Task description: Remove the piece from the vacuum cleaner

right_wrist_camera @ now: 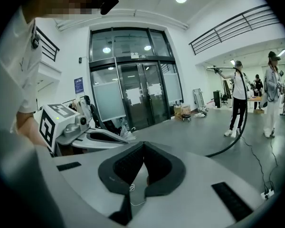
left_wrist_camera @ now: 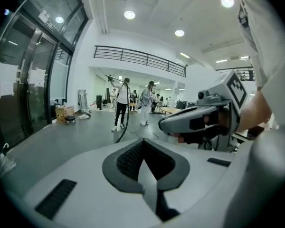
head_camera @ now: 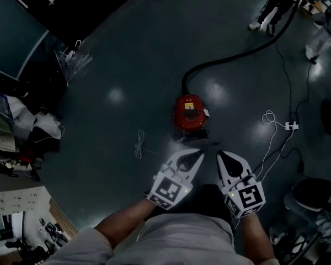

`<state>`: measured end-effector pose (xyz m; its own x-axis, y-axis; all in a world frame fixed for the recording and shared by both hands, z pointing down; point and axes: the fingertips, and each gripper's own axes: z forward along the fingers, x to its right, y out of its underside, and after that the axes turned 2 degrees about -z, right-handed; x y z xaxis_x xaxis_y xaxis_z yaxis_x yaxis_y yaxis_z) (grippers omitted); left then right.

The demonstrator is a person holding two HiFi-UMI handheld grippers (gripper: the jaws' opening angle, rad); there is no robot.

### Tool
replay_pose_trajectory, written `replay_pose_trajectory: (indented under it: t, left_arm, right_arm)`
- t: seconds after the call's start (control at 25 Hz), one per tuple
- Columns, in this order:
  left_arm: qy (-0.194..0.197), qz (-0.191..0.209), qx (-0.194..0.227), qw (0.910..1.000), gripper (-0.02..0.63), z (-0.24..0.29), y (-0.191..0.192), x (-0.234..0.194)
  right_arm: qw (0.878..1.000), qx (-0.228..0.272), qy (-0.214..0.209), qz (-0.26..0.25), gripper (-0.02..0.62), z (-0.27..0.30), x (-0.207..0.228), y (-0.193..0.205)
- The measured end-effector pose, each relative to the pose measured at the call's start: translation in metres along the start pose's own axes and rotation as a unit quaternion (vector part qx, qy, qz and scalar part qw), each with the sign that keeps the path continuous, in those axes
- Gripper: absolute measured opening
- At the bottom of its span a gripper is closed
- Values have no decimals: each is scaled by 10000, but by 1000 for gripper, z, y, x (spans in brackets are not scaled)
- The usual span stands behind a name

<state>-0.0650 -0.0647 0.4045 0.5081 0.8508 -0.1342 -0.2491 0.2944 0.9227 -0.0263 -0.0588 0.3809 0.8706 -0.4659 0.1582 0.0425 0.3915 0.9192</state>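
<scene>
We find the head view dim and underexposed, with pale glare spots on the floor [head_camera: 127, 59] left and right of the vacuum cleaner [head_camera: 188, 112]. Both gripper views are bright under round ceiling lamps [left_wrist_camera: 129, 14], bowed and black-vignetted at their edges.

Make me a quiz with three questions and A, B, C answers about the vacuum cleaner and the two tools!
1. Where is the vacuum cleaner?
A) on a table
B) on the floor, ahead of both tools
C) held in a tool

2. What colour is its body?
A) red
B) green
C) yellow

3. How are the left tool and the right tool?
A) both wide open
B) both shut and empty
C) one open, one shut

Answers:
1 B: it sits on the floor beyond the tool tips.
2 A: its casing is red.
3 B: each tool's own view shows its jaws together with nothing between.
</scene>
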Motion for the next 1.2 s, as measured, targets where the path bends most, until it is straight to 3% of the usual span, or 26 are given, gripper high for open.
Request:
replay_pose_trajectory:
  t: [0.28,0.4,0.76,1.0,1.2]
  left_arm:
    - [515,225,-298,9980,8,72,61,-32]
    - [728,365,-674,9944,9,110,117,-41]
    - [835,390,-1499,9844,26,202,262,-78]
    - [937,745,-2195,9682,67,256,384,-101]
    - [1240,1049,-2643,9507,69,278,456,-96]
  right_arm:
    - [9993,-240,180,217,17,46,50,39]
    - [9988,-373,156,289,17,68,76,67]
    - [9983,-501,-123,284,17,143,138,167]
    - [9975,-572,-25,410,17,178,167,242]
    - [9971,-574,40,495,17,190,178,281]
